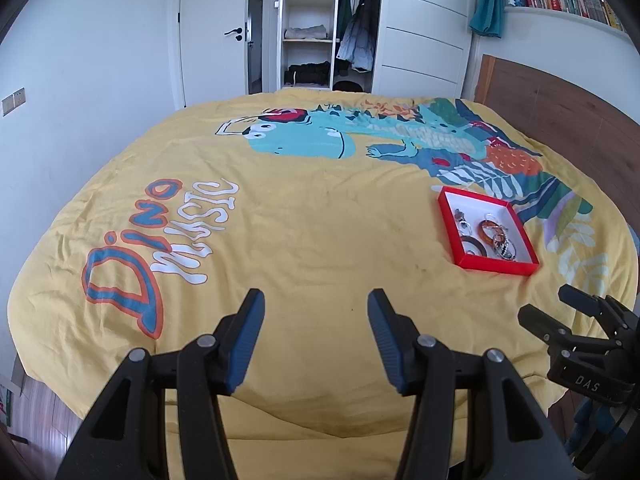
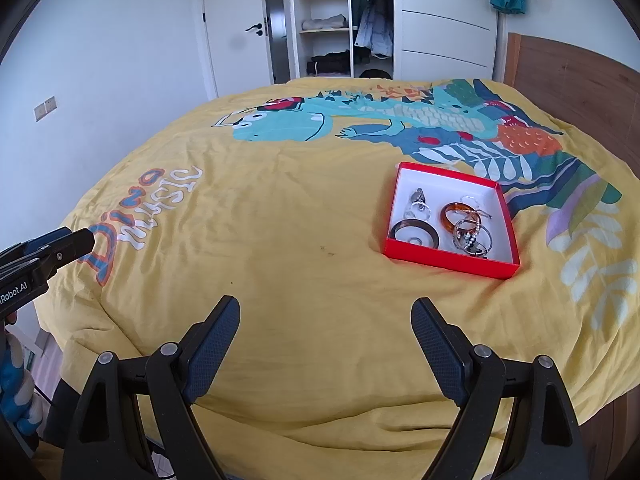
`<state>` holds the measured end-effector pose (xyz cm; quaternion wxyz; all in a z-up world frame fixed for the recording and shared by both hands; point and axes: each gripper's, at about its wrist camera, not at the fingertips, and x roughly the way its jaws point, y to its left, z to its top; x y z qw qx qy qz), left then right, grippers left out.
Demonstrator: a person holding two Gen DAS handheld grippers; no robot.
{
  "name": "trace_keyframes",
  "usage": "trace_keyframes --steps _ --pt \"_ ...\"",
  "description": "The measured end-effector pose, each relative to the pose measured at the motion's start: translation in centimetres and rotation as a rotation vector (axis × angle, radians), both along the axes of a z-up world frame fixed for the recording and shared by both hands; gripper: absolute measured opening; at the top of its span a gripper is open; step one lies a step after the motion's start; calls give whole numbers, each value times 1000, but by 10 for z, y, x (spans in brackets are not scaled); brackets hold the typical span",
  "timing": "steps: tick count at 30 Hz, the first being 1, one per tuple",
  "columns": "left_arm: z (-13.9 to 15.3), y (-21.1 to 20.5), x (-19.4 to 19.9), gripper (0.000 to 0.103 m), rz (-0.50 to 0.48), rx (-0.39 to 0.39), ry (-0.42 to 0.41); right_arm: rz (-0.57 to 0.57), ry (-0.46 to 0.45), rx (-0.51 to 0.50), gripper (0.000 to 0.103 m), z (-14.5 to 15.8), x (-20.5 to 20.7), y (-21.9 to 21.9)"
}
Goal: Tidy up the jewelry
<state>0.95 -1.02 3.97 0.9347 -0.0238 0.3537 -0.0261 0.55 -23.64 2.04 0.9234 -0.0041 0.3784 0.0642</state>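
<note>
A shallow red box (image 2: 448,261) (image 1: 498,267) with a white inside lies on the yellow bedspread (image 2: 304,224), right of centre. Inside it are an amber bangle (image 2: 457,216) (image 1: 489,229), a dark brown bangle (image 2: 414,234), a silvery tangle of bracelets (image 2: 472,237) and small clear pieces (image 2: 419,202). My right gripper (image 2: 326,320) hovers open over the near edge of the bed, well short of the box. My left gripper (image 1: 316,314) is open too, nothing between its blue pads, with the box far to its right.
The bedspread (image 1: 280,240) carries a dinosaur print and "Dino music" lettering. A wooden headboard (image 2: 576,76) stands at the right, an open wardrobe (image 2: 344,20) and a white door (image 2: 236,28) behind the bed. Each gripper shows at the edge of the other's view.
</note>
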Motion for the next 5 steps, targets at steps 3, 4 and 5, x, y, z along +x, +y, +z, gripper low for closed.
trace_keyframes --steps 3,4,5 --pt "0 0 0 51 1 -2 0 1 1 -1 87 0 1 0" --pt "1 0 1 51 1 -3 0 0 1 0 87 0 1 -1" --pt "1 0 1 51 2 -2 0 -1 1 0 87 0 0 -1"
